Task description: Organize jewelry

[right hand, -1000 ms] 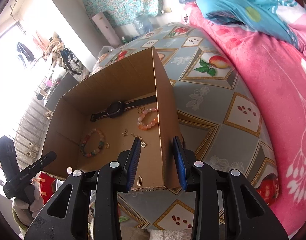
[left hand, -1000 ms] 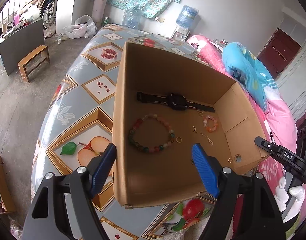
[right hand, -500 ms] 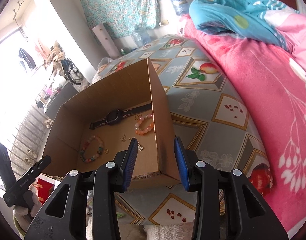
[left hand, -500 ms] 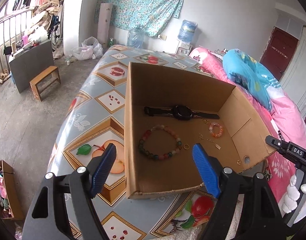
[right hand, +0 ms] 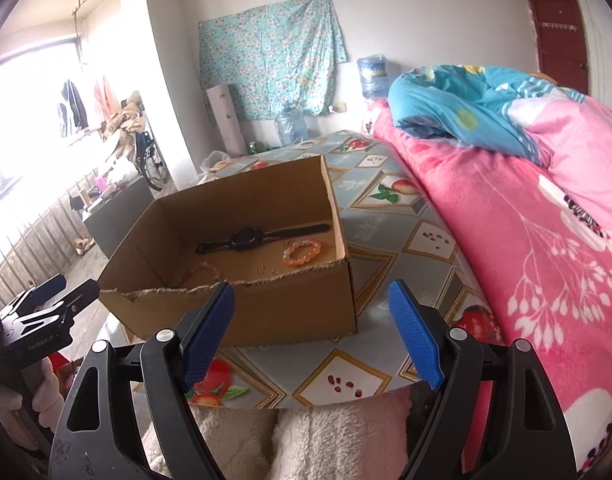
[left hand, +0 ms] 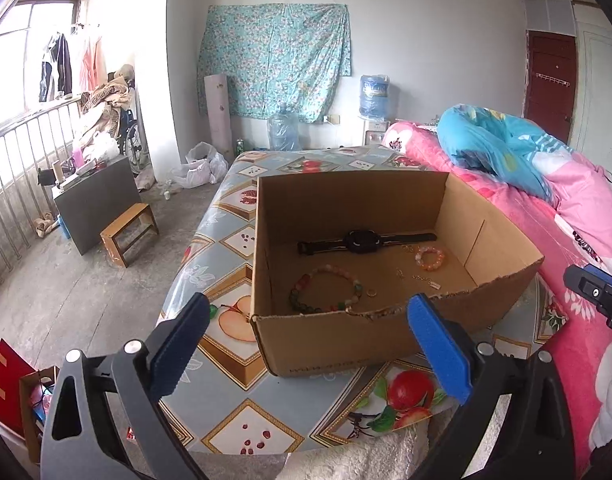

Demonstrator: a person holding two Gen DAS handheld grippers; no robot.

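Nearest to the cameras are the two tongs, and both hang in the air in front of the box with nothing between the blue pads. The left tongs [left hand: 306, 344] are very wide and their jaws are opening; the right tongs [right hand: 312, 328] are also wide and opening. Neither touches the cardboard.

Just behind them stands the cardboard box [left hand: 370, 336] on the tabletop [left hand: 242, 416], which has a cloth with printed fruits. The near wall of the box has a torn top edge.

Inside, on the floor of the box, the jewelry lies spread out. Closest is the green and pink bead bracelet [left hand: 326, 289], with a small gold ring [left hand: 371, 292] just beside it. To the right is a thin chain with a tag [left hand: 426, 281]. Farther back lies the orange bead bracelet [left hand: 430, 258], and along the back wall the black watch [left hand: 360, 241] lies flat.

I judge that the pieces are already collected in the box, so the step in hand looks like a release after handling the box. If more sorting is wanted, the next move calls for reaching over the torn wall and closing on one small piece only.
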